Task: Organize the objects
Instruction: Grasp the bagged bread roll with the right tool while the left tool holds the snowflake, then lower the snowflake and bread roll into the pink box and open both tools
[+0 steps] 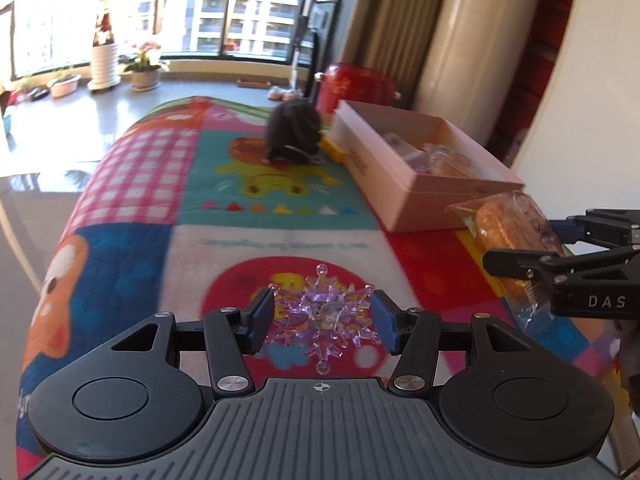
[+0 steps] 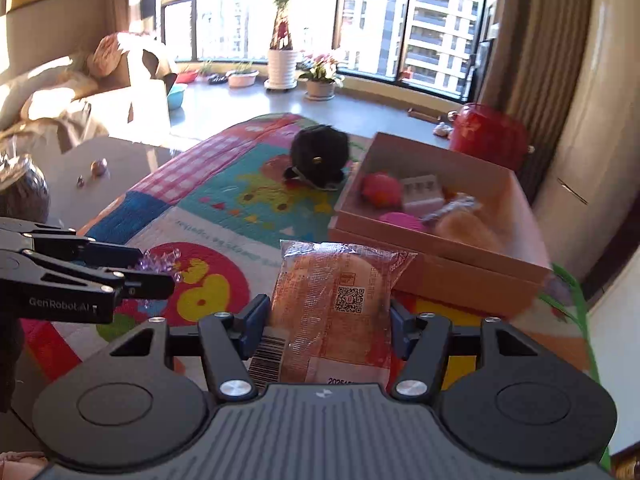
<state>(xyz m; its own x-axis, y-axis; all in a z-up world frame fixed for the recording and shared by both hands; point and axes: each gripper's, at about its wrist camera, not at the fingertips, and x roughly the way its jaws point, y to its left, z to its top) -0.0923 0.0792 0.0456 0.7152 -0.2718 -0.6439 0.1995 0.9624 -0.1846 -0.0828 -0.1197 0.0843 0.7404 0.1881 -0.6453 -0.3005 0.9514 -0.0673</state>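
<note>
A clear purple snowflake ornament [image 1: 324,312] sits between the blue pads of my left gripper [image 1: 324,322], which is shut on it above the colourful blanket [image 1: 200,184]. A wrapped bread bun [image 2: 332,280] with a QR label is clamped in my right gripper [image 2: 328,320], just in front of the open pink cardboard box [image 2: 440,276]. From the left wrist view, the right gripper [image 1: 520,240] holds the bun [image 1: 500,220] near the box's near corner [image 1: 400,184]. In the right wrist view, the left gripper [image 2: 156,268] carries the snowflake [image 2: 160,260] at the left.
The box holds pink toys [image 2: 382,192], a white piece [image 2: 422,194] and another wrapped bun [image 2: 468,228]. A black fuzzy pouch [image 2: 318,156] lies on the blanket left of the box, with a yellow item [image 1: 334,150] beside it. A red container [image 2: 488,132] stands behind; a wall is at the right.
</note>
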